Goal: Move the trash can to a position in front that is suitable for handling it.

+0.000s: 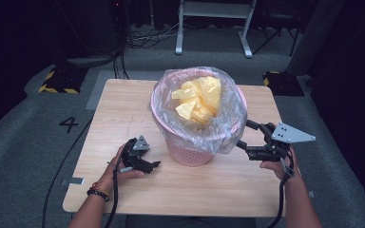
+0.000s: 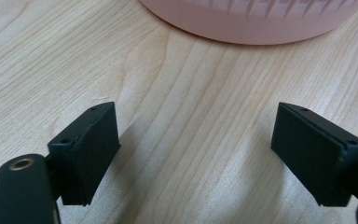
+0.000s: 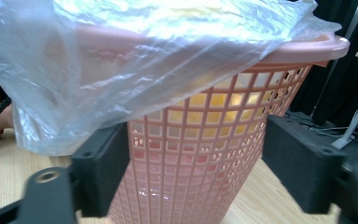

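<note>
Pink basket, lined with a clear plastic bag and holding crumpled yellow paper, stood upright near the middle of the wooden bench. The bag's edge was folded over the rim and hung loosely down the outside of the latticed wall.

At the right, a person's hand held the right tongs just beside the basket, their jaws spread apart and pointed at its side below the hanging plastic. In the right gripper view the right tongs framed the latticed wall, with a fold of bag draped above the left jaw; whether either jaw touched the plastic could not be told. At the near left, the left tongs lay low over the bench, near the basket's base but apart from it. In the left gripper view the left tongs were spread wide over bare wood, grasping nothing.

Judging by this, the work stood at the approach: the right tongs were lining up on the bag's overhang. The next move would likely call for closing on the loose film alone, not the lattice, while the left tongs came in to steady the basket.
</note>
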Motion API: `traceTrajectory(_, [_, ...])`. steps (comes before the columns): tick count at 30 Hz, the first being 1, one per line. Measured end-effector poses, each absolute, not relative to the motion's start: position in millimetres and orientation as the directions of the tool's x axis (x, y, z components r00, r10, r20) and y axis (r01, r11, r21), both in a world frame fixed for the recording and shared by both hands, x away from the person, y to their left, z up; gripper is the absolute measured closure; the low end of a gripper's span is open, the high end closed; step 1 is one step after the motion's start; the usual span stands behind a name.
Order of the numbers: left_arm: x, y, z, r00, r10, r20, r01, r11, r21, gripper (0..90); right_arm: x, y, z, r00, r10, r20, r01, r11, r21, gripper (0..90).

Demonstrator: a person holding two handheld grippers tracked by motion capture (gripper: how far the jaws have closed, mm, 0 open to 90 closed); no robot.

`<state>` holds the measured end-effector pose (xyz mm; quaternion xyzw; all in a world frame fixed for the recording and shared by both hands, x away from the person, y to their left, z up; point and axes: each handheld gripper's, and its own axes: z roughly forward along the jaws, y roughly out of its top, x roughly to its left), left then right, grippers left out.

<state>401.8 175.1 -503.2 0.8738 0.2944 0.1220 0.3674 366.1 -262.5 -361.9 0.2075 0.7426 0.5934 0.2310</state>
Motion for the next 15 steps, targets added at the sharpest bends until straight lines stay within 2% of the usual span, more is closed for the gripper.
traceTrajectory(1, [401.5, 175.7, -503.0, 0.792, 0.610, -0.005, 0.431, -0.553, 0.713, 16.0, 366.1, -262.5, -361.9, -0.807, 0.582, -0.097, 0.034, 0.210, 0.977, 30.2])
traceTrajectory(2, [401.5, 176.9, -502.1, 0.790, 0.614, -0.010, 0.437, -0.551, 0.711, 17.5, 365.7, -261.4, -361.8, -0.801, 0.590, -0.098, 0.034, 0.208, 0.977, 42.4])
traceTrajectory(3, [401.5, 176.9, -502.1, 0.790, 0.614, -0.010, 0.437, -0.551, 0.711, 18.3, 365.3, -260.9, -361.9, -0.805, 0.585, -0.098, 0.034, 0.211, 0.977, 49.8])
traceTrajectory(4, [401.4, 177.4, -501.7, 0.789, 0.614, -0.012, 0.439, -0.550, 0.711, 18.3, 365.3, -260.9, -361.9, -0.805, 0.585, -0.098, 0.034, 0.211, 0.977, 49.8])
traceTrajectory(5, [401.2, 177.8, -501.0, 0.790, 0.613, -0.014, 0.438, -0.548, 0.713, 18.1, 363.5, -258.9, -361.8, -0.810, 0.575, -0.118, 0.020, 0.227, 0.974, 59.9])
traceTrajectory(6, [400.4, 178.8, -499.3, 0.791, 0.612, -0.010, 0.430, -0.544, 0.720, 18.1, 363.5, -258.9, -361.8, -0.810, 0.575, -0.118, 0.020, 0.227, 0.974, 59.9])
traceTrajectory(8, [398.3, 181.0, -493.9, 0.786, 0.618, -0.004, 0.410, -0.517, 0.751, 18.4, 359.3, -256.6, -360.7, -0.815, 0.561, -0.145, -0.004, 0.246, 0.969, 73.8])
traceTrajectory(9, [397.0, 181.8, -490.4, 0.785, 0.620, 0.000, 0.398, -0.504, 0.767, 18.4, 357.8, -256.4, -360.3, -0.818, 0.555, -0.151, -0.013, 0.245, 0.969, 77.7])
traceTrajectory(11, [393.8, 182.0, -482.2, 0.784, 0.621, 0.013, 0.372, -0.485, 0.791, 18.0, 356.1, -256.6, -359.7, -0.820, 0.552, -0.152, -0.018, 0.241, 0.970, 80.4])
traceTrajectory(12, [389.6, 181.1, -472.7, 0.772, 0.634, 0.044, 0.335, -0.465, 0.820, 18.0, 352.7, -257.8, -357.7, -0.817, 0.554, -0.160, -0.032, 0.235, 0.972, 85.7])
traceTrajectory(15, [385.4, 180.3, -461.1, 0.767, 0.640, 0.048, 0.306, -0.431, 0.849, 17.9, 348.9, -259.6, -355.0, -0.816, 0.554, -0.165, -0.047, 0.222, 0.974, 88.1])
